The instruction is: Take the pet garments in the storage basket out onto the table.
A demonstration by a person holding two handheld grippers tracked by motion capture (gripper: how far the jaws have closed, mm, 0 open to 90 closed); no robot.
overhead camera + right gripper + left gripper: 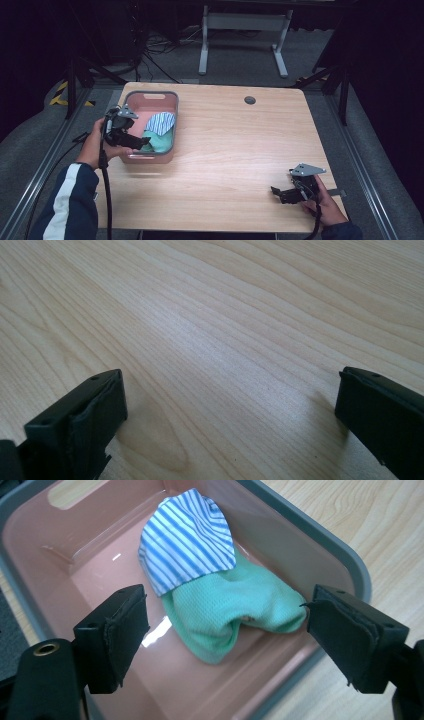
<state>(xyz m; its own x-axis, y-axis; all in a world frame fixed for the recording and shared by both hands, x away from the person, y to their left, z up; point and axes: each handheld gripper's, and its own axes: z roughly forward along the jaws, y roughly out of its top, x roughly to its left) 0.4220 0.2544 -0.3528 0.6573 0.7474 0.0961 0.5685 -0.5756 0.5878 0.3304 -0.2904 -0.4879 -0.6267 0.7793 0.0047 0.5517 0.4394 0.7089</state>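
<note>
I am hovering my left gripper (142,141) over the pink basin (150,95), jaws spread and holding nothing.

In the high view the basin with its grey rim is sitting at the upper left of the wooden table (230,150), and my left gripper is hanging over its near-left corner. In the left gripper view, a blue-and-white striped cloth (187,537) is lying in the middle of the basin (95,555), overlapping the top of a green mesh cloth (230,612) that is resting against the right-hand wall; both lie between and beyond my open jaws, untouched. At the lower right of the high view I am keeping my right gripper (276,192) low over bare wood, its jaws also spread wide with nothing between them.
</note>
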